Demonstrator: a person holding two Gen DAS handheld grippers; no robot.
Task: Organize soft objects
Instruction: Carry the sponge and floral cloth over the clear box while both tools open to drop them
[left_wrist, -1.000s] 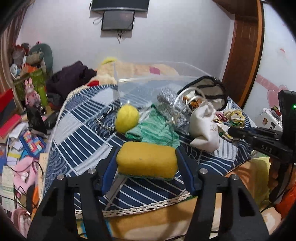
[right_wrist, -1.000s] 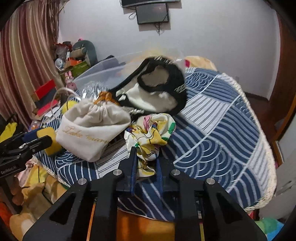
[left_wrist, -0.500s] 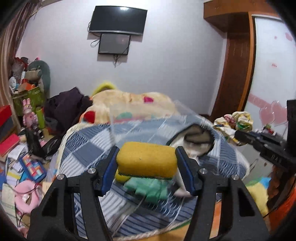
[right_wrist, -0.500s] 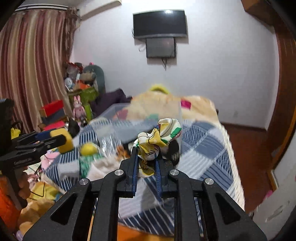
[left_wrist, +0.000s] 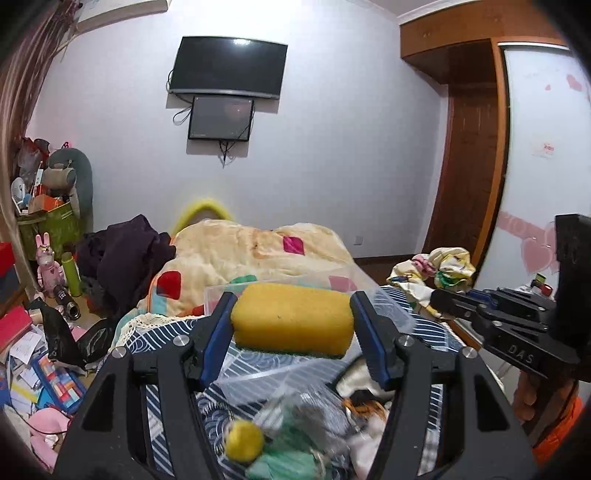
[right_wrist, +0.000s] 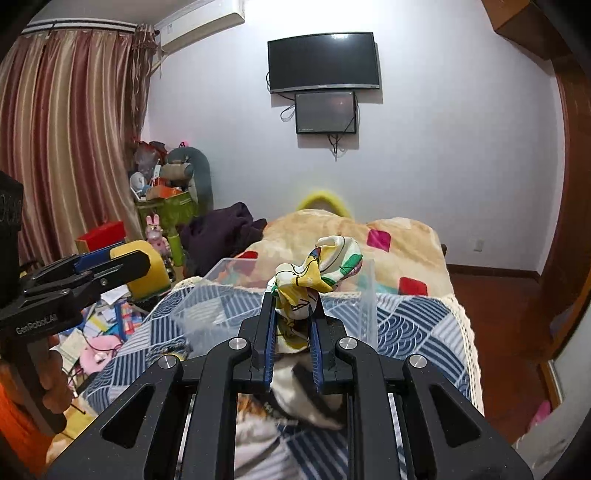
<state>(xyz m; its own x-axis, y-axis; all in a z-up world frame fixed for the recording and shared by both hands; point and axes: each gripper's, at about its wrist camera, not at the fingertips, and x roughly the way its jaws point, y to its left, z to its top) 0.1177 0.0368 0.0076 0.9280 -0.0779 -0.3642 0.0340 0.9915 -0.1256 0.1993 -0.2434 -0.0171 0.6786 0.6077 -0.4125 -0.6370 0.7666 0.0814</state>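
Note:
My left gripper (left_wrist: 291, 325) is shut on a yellow sponge (left_wrist: 291, 319) with a green underside, held in the air above the bed. My right gripper (right_wrist: 293, 317) is shut on a crumpled floral cloth (right_wrist: 317, 273), white, yellow and green, also lifted. Each gripper shows in the other's view: the right one with its cloth (left_wrist: 436, 269) at the right, the left one with the sponge (right_wrist: 144, 269) at the left. A clear plastic box (right_wrist: 295, 299) stands on the blue patterned bedspread (right_wrist: 406, 325) just beyond both grippers.
Below the left gripper lie a yellow ball (left_wrist: 243, 441), a green knit cloth (left_wrist: 291, 465) and other soft items, blurred. A cream blanket (left_wrist: 251, 254) and dark clothes (left_wrist: 122, 254) lie at the far end. Floor clutter (left_wrist: 40, 369) is at the left, a wardrobe (left_wrist: 469, 147) at the right.
Both grippers have risen off the bed with their loads and moved toward the clear box. The pile of items dropped to the bottom of both views.

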